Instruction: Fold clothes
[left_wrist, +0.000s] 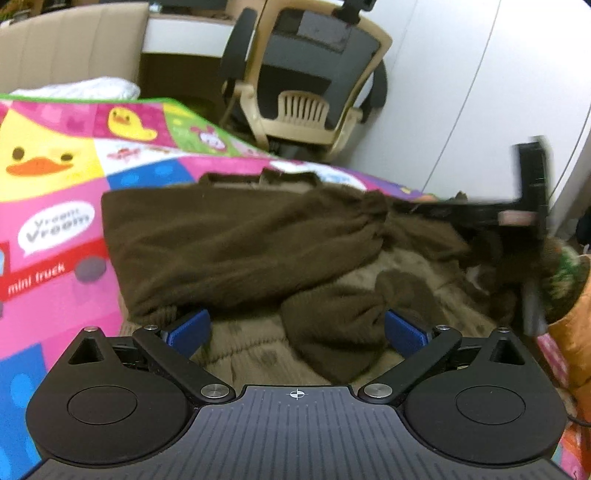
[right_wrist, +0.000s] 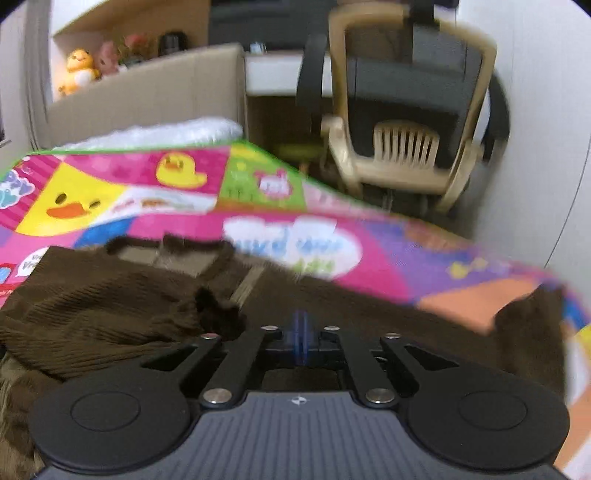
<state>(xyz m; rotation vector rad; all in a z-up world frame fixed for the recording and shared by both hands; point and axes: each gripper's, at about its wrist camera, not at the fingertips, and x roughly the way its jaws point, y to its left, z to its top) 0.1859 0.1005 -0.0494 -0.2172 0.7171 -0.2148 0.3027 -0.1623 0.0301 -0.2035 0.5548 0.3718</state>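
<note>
Two grippers work over one brown knitted sweater (left_wrist: 236, 243) that lies on a bright play mat (left_wrist: 55, 184) printed with ducks and speech bubbles.

Left wrist view: the left gripper (left_wrist: 295, 332) has its blue fingers (left_wrist: 190, 328) spread wide, with nothing between them. They hover just above the near edge of the sweater, one finger beside the ribbed hem and the other beside a bunched sleeve (left_wrist: 340, 325). A lighter, tan inner surface of the garment shows between the dark folds. The sweater's collar (left_wrist: 258, 179) lies at the far edge, toward an office chair (left_wrist: 306, 74) that stands beyond the mat. At the right of the sweater the right gripper (left_wrist: 517, 218) appears from the side as a blurred black frame, low over the cloth.

Right wrist view: the right gripper (right_wrist: 300, 339) has its blue fingers (right_wrist: 295, 332) pressed together, leaving only a thin line between them. Dark brown cloth lies directly beneath and ahead of them, but motion blur prevents telling whether any of it is pinched. The sweater (right_wrist: 110, 302) spreads left of this gripper, its collar (right_wrist: 173, 247) toward the chair (right_wrist: 406, 110). A white pillow (right_wrist: 166, 134) rests at the mat's (right_wrist: 388, 258) far edge, and soft toys (right_wrist: 79, 68) sit on a shelf beyond it.
</note>
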